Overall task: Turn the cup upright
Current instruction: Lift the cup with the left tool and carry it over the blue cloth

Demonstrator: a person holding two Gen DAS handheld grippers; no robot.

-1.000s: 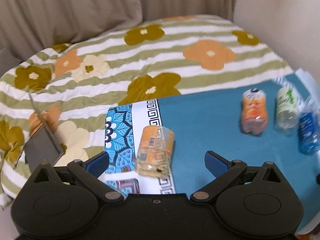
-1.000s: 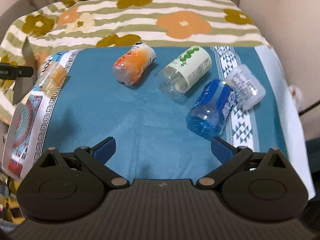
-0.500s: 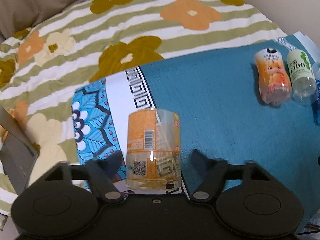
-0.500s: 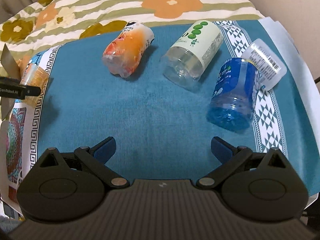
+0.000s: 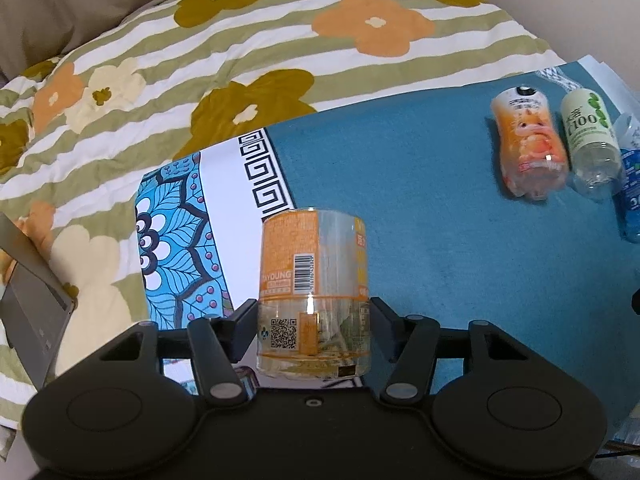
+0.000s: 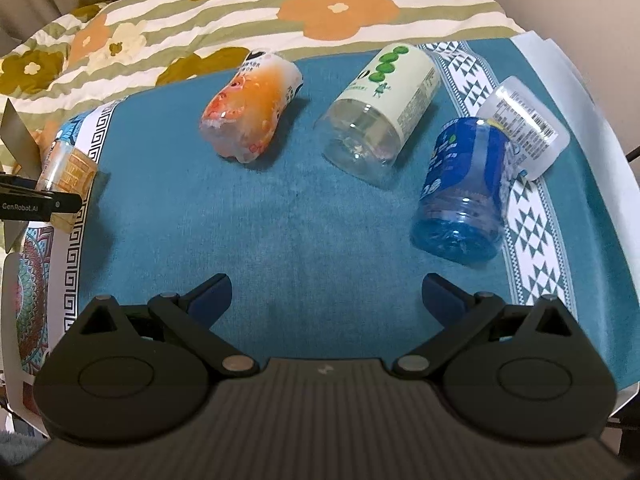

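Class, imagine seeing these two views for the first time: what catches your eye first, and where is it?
The clear orange-labelled plastic cup sits clamped in the left gripper, at the teal mat's left edge. Further right, the blue cup lies toppled ahead of the open right gripper.

Five cut-bottle cups are counted: one yellow-labelled cup [image 5: 314,280], one orange cup [image 6: 250,114], one green-dotted white-labelled cup [image 6: 380,114], one blue cup [image 6: 466,188] and one clear barcoded cup [image 6: 524,128]; one teal mat [image 6: 280,220] is seen
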